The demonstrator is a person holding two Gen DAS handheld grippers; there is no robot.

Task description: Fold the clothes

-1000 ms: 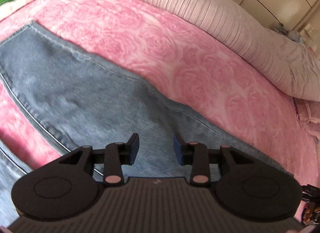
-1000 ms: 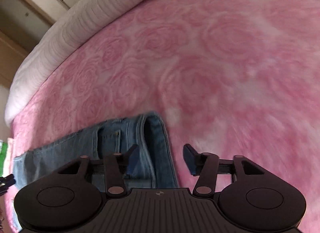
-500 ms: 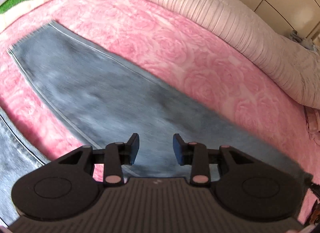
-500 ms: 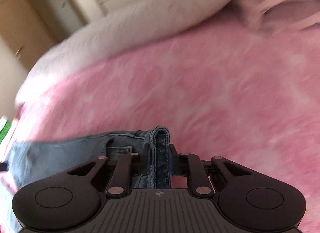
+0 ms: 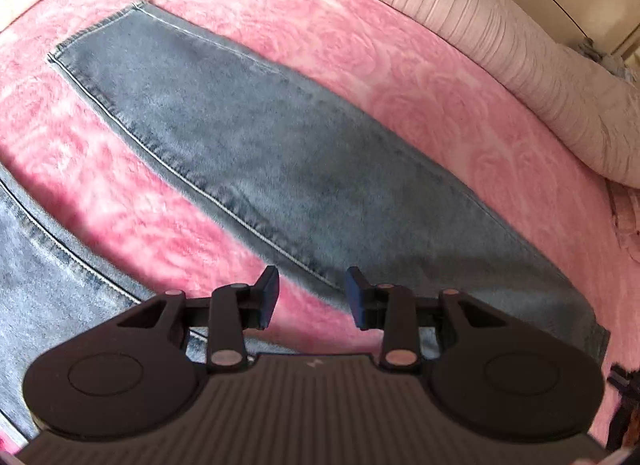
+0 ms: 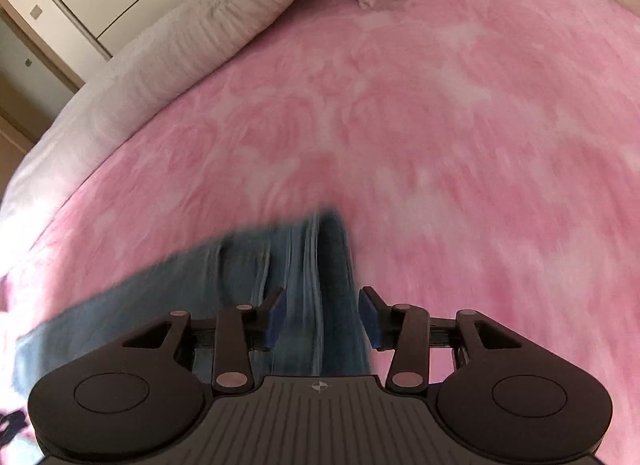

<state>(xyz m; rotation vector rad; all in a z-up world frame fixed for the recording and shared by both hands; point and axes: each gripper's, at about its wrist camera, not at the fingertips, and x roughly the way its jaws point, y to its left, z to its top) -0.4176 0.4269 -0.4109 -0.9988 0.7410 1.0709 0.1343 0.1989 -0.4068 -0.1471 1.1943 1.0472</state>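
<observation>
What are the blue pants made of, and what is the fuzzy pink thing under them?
The pants look like denim: faded blue cotton weave with a pale stitched seam along the leg and a sewn hem. The pink blanket looks like soft plush fleece, probably synthetic, with a fuzzy nap and a pressed-in rose pattern.

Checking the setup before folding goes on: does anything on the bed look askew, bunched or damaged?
Nothing looks damaged. The jeans lie flat on the pink blanket, legs splayed apart in a V with blanket showing between them. The waistband end under the open right claw is too blurred to judge. The left claw is open too.
</observation>
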